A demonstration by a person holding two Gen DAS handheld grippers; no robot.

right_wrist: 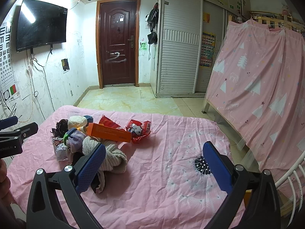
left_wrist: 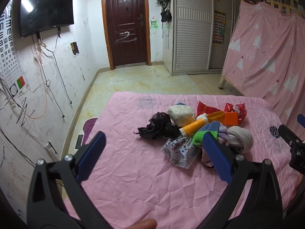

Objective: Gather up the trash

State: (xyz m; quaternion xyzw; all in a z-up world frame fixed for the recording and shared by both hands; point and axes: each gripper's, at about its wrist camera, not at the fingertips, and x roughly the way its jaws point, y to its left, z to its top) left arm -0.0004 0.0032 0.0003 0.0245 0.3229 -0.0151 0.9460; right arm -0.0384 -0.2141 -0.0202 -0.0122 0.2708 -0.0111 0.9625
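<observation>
Left gripper (left_wrist: 154,152) level above the near-left part of the pink sheet (left_wrist: 133,171), fingers spread wide, nothing between them; right fingertip overlaps the near edge of the pile. Right gripper (right_wrist: 154,164) same pose over the near-right part of the sheet, spread wide, nothing held; its left fingertip sits in front of the cream knit bundle (right_wrist: 112,154). Each gripper shows at the edge of the other's view.

Trash is one heap on the sheet, mid to far, left of centre in the right wrist view. Count:
- 1 orange box (right_wrist: 108,132), lying across the top
- 1 red cartoon wrapper (right_wrist: 138,130), right end of the heap
- 1 red fabric piece (right_wrist: 108,123), far side
- 1 orange thread spool (left_wrist: 192,126)
- 1 black crumpled bag (left_wrist: 158,126), left end
- 1 white wad (left_wrist: 181,113), far side
- 1 printed white wrapper (left_wrist: 179,151), nearest to the left gripper
- 1 green-purple sock (left_wrist: 211,131), just beside the cream knit bundle

More items under the heap, can't tell what they are.
</observation>
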